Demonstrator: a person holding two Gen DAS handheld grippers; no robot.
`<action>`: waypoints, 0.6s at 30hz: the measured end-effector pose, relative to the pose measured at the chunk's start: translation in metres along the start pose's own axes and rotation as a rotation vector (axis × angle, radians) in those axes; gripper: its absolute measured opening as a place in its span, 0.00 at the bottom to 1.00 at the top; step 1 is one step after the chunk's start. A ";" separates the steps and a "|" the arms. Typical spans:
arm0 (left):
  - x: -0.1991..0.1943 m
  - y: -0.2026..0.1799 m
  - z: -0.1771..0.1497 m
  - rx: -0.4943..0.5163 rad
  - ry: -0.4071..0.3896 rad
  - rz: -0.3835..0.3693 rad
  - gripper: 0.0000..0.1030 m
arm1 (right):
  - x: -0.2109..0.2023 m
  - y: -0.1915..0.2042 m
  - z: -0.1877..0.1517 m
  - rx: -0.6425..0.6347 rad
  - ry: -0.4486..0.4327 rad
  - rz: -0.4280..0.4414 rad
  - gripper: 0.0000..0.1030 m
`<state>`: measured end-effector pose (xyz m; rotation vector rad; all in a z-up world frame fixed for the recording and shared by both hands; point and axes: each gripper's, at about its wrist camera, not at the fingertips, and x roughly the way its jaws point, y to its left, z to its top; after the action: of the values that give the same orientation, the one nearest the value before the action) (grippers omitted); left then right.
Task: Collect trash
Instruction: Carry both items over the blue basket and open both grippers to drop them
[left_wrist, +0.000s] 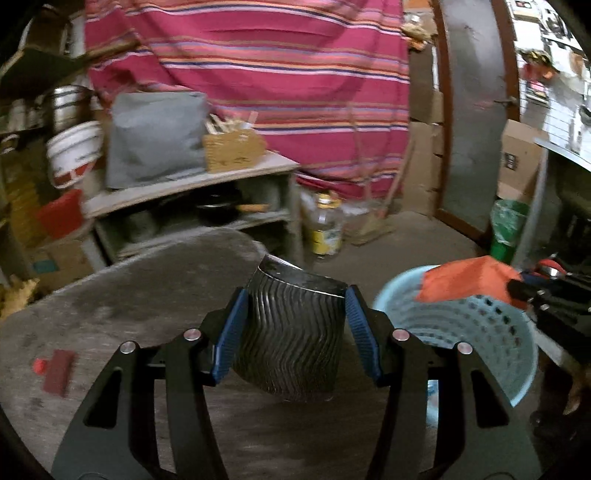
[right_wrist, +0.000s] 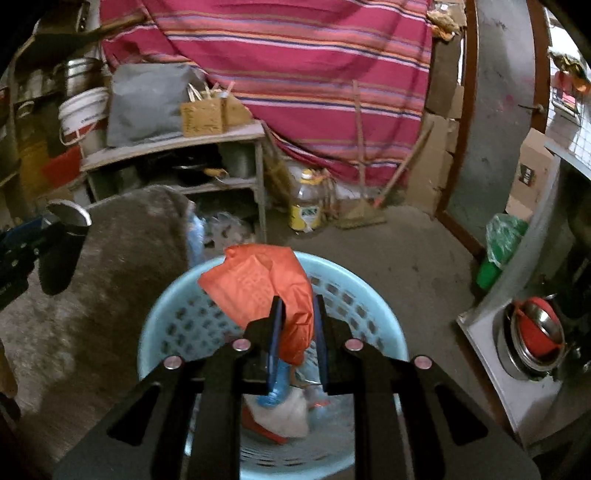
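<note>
My left gripper (left_wrist: 293, 317) is shut on a black ribbed paper cup (left_wrist: 291, 332), held tilted over the grey table (left_wrist: 110, 295). A light blue perforated basket (left_wrist: 480, 332) stands just to its right. In the right wrist view my right gripper (right_wrist: 298, 306) is shut on a crumpled orange wrapper (right_wrist: 258, 284) and hangs directly above the same basket (right_wrist: 177, 325). Inside the basket lie a white wad (right_wrist: 284, 410) and bits of blue and red trash. The cup (right_wrist: 62, 240) and left gripper show at that view's left edge.
A small red piece with a dark red card (left_wrist: 55, 369) lies on the table's left part. Behind stand a cluttered shelf (left_wrist: 192, 184), a striped cloth (left_wrist: 258, 74), a plastic jug (left_wrist: 325, 229) and a green bag (left_wrist: 508, 225). At right, a counter holds a steel pot (right_wrist: 532, 339).
</note>
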<state>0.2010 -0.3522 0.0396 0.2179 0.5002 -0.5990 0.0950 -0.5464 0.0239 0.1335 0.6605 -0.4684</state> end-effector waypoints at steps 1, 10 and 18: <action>0.003 -0.008 0.000 -0.003 0.006 -0.016 0.52 | 0.001 -0.003 -0.001 -0.004 0.002 -0.008 0.17; 0.031 -0.068 0.003 -0.010 0.041 -0.109 0.52 | 0.003 -0.035 -0.013 0.046 0.018 -0.019 0.17; 0.048 -0.078 0.000 -0.027 0.084 -0.101 0.65 | 0.007 -0.040 -0.015 0.072 0.037 -0.012 0.17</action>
<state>0.1898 -0.4384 0.0107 0.1929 0.6026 -0.6834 0.0730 -0.5806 0.0086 0.2071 0.6811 -0.5029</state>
